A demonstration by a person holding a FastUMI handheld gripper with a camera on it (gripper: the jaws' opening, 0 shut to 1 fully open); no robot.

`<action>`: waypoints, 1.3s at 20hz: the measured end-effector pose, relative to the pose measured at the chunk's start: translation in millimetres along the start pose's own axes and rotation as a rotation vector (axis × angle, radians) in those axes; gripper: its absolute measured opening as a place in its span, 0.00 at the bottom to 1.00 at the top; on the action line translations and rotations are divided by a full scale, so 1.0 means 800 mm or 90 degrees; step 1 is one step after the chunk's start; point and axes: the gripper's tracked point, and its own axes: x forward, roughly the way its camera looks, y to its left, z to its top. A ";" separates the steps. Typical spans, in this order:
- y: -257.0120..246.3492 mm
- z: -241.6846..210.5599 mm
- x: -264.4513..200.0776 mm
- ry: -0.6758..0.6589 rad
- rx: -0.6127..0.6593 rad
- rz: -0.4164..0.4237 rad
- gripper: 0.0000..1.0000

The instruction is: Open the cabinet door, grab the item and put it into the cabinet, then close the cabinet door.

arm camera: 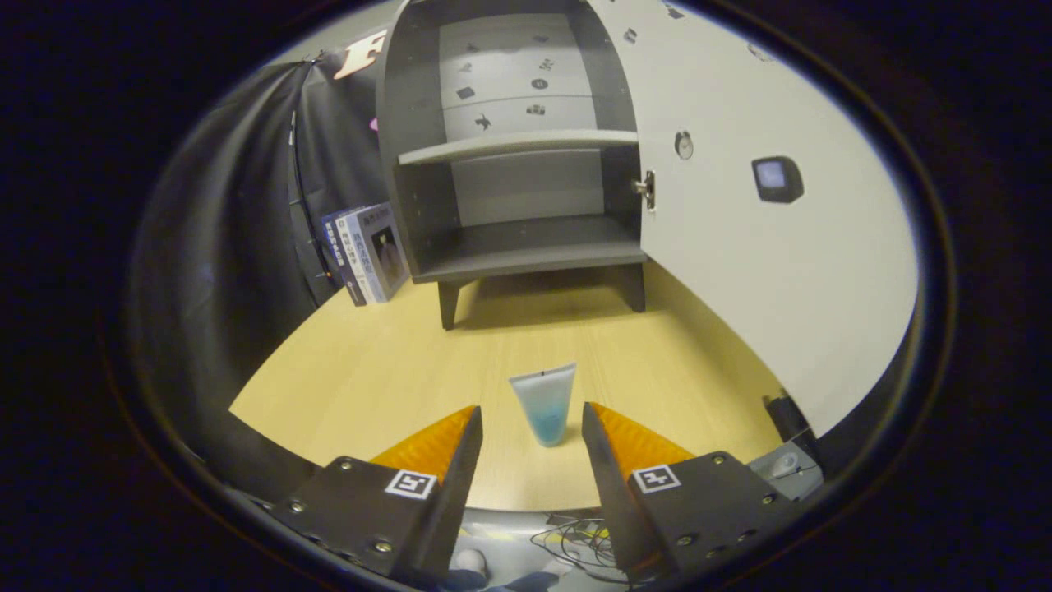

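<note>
A small translucent tube (544, 401) with blue contents lies on the light wooden table (370, 370), its cap end toward me, just between the tips of my fingers. My gripper (532, 421) is open, with a gap on each side of the tube. Beyond it stands a grey cabinet (514, 189) on short legs, with two bare shelves. Its white door (764, 247) is swung wide open to the right, with a metal hinge (646, 189) at its inner edge.
Several books (366, 251) lean upright against the cabinet's left side. Black cloth (238, 214) hangs behind and to the left. Cables (575, 538) lie below the table's near edge. A small dark device (777, 178) is fixed on the door.
</note>
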 end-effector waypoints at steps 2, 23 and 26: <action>-0.004 -0.003 0.010 0.002 -0.004 -0.009 0.76; -0.010 -0.006 0.044 -0.001 -0.047 0.007 0.50; -0.010 -0.007 0.043 0.003 -0.042 0.008 0.50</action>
